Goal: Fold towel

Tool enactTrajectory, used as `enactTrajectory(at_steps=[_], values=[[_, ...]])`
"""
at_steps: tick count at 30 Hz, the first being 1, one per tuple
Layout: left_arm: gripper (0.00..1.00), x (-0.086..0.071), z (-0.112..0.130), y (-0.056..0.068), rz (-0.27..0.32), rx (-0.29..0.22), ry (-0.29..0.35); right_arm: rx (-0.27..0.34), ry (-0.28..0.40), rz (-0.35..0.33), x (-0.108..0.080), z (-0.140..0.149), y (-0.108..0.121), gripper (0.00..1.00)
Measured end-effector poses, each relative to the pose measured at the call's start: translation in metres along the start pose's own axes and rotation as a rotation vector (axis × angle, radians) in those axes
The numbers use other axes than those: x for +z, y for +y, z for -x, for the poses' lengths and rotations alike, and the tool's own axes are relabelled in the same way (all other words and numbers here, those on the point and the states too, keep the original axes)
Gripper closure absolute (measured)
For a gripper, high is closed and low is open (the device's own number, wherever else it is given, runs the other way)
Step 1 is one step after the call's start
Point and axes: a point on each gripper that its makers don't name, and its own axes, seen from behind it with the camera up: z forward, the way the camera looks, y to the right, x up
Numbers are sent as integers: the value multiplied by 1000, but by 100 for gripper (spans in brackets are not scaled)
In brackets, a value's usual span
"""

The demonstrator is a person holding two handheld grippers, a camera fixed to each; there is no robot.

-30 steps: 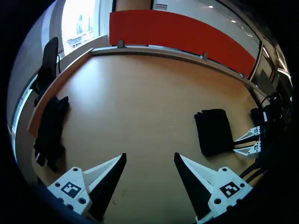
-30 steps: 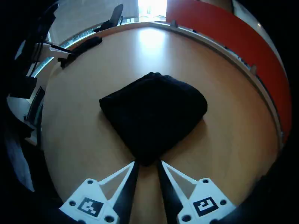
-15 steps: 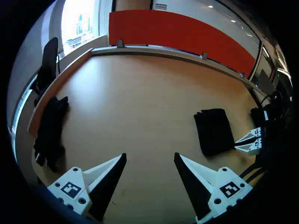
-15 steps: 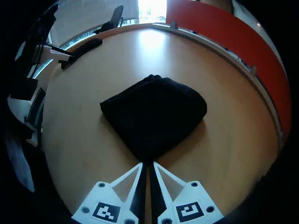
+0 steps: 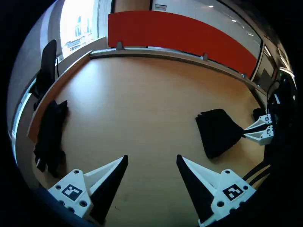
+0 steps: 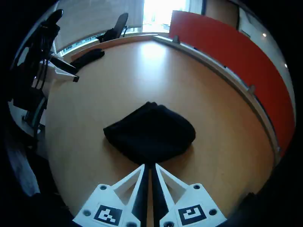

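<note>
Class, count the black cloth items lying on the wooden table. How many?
2. The folded towel lies mid-table, one corner pinched by the right gripper; a dark bundle lies at the table edge near the chair. Others may be hidden.

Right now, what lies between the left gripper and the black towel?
Bare wooden tabletop runs from the left gripper to the black towel, seen in the left gripper view.

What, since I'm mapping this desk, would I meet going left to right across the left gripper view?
Black bundle → black towel → right hand-held gripper, pinching the towel's corner.
</note>
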Motion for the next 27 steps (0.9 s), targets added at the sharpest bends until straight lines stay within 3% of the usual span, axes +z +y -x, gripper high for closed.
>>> enactTrajectory(at_steps=[17,27], values=[[6,-7,-29,7,27,24,53,-92,171,92,-50,-120,42,96],[5,-7,-40,17,44,41,69,-45,176,146,-75,-112,76,96]])
